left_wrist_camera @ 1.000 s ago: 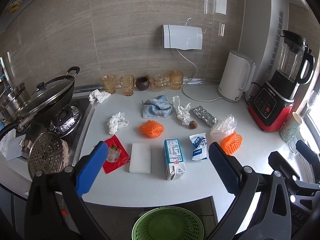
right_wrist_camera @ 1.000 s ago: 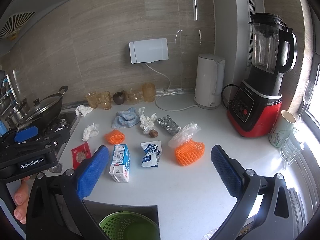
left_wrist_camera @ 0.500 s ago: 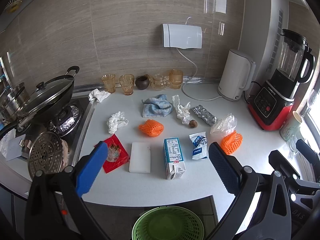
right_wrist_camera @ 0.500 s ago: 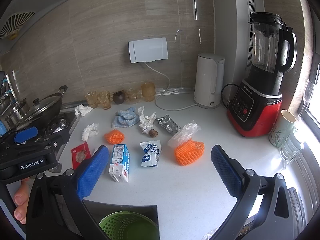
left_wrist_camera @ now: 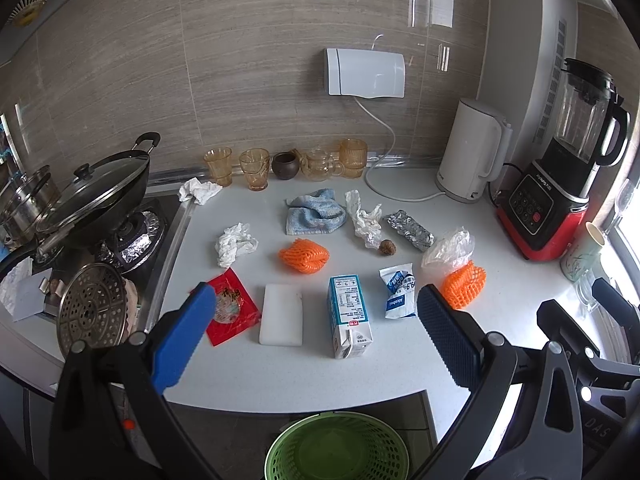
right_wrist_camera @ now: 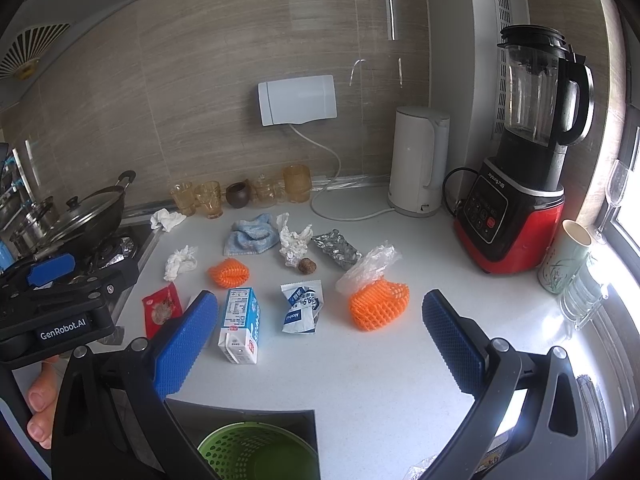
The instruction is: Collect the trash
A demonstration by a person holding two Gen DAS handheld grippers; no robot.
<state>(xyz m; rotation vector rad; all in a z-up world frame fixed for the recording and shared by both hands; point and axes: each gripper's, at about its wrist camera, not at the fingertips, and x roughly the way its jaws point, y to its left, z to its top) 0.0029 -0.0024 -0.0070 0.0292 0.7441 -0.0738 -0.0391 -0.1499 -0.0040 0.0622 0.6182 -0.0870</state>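
Observation:
Trash lies on the white counter (left_wrist_camera: 280, 376): a milk carton (left_wrist_camera: 349, 328) (right_wrist_camera: 240, 324), a red wrapper (left_wrist_camera: 230, 310), a white foam slab (left_wrist_camera: 281, 314), a wipe packet (left_wrist_camera: 398, 296) (right_wrist_camera: 300, 308), two orange foam nets (left_wrist_camera: 304, 255) (right_wrist_camera: 378, 304), crumpled tissues (left_wrist_camera: 235, 242), foil (left_wrist_camera: 410, 230), a clear bag (left_wrist_camera: 450, 246) and a nut (left_wrist_camera: 387, 247). A green bin (left_wrist_camera: 338, 448) (right_wrist_camera: 256, 452) stands below the counter's front edge. My left gripper (left_wrist_camera: 316, 332) is open and empty above the front edge. My right gripper (right_wrist_camera: 320, 344) is open and empty, to its right.
A stove with a lidded wok (left_wrist_camera: 92, 200) and a steamer plate (left_wrist_camera: 92, 312) is at the left. Glass cups (left_wrist_camera: 254, 168), a blue cloth (left_wrist_camera: 316, 212), a white kettle (left_wrist_camera: 472, 156), a red blender (left_wrist_camera: 560, 184) and a mug (right_wrist_camera: 564, 256) line the back and right.
Both grippers have crept slightly back and up; the items look marginally smaller. Nothing was taken hold of or moved on the counter.

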